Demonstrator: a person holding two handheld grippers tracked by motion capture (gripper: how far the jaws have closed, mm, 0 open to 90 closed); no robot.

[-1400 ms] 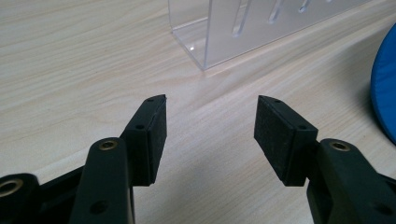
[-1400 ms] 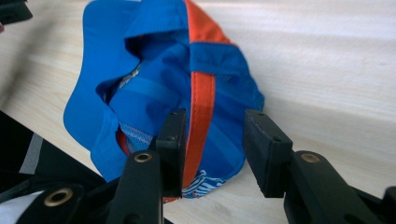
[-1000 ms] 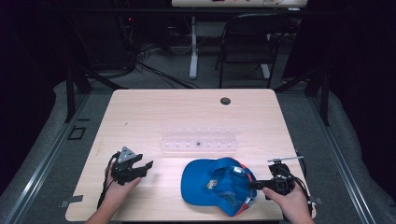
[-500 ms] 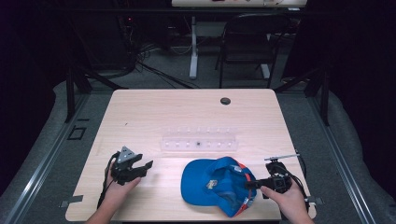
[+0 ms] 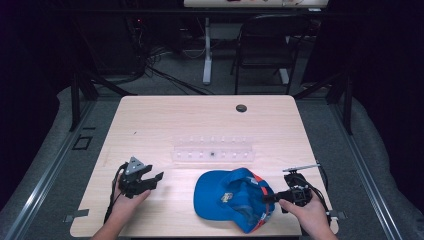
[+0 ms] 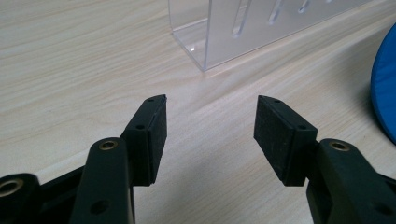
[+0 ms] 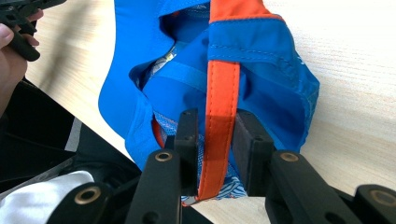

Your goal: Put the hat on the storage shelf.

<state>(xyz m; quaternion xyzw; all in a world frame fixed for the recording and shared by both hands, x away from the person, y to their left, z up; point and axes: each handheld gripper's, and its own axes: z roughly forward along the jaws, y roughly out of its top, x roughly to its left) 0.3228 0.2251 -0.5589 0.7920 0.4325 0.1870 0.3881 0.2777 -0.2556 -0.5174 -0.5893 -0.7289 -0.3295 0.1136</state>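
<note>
We see a blue cap (image 5: 232,199) lying upside down on the wooden table (image 5: 200,125), its hollow facing up and its brim pointing away from the right gripper (image 5: 270,198). It lies on the near side of the clear plastic rack (image 5: 212,149), a little toward our right, close to the rack but apart from it. The cap is bright blue, with a lighter inner band and an orange strap (image 7: 219,107) running across its back edge; in the right gripper view the fabric is folded and creased around that strap. The right gripper has just been closing its jaws, and the orange strap with the blue cloth beside it sits between them; the pads look pressed on the strap's two sides. The left gripper (image 5: 152,179) rests in the left hand (image 5: 127,199) on the near side of the rack, toward our left and well apart from the cap. Its jaws stand wide apart over bare wood.
</note>
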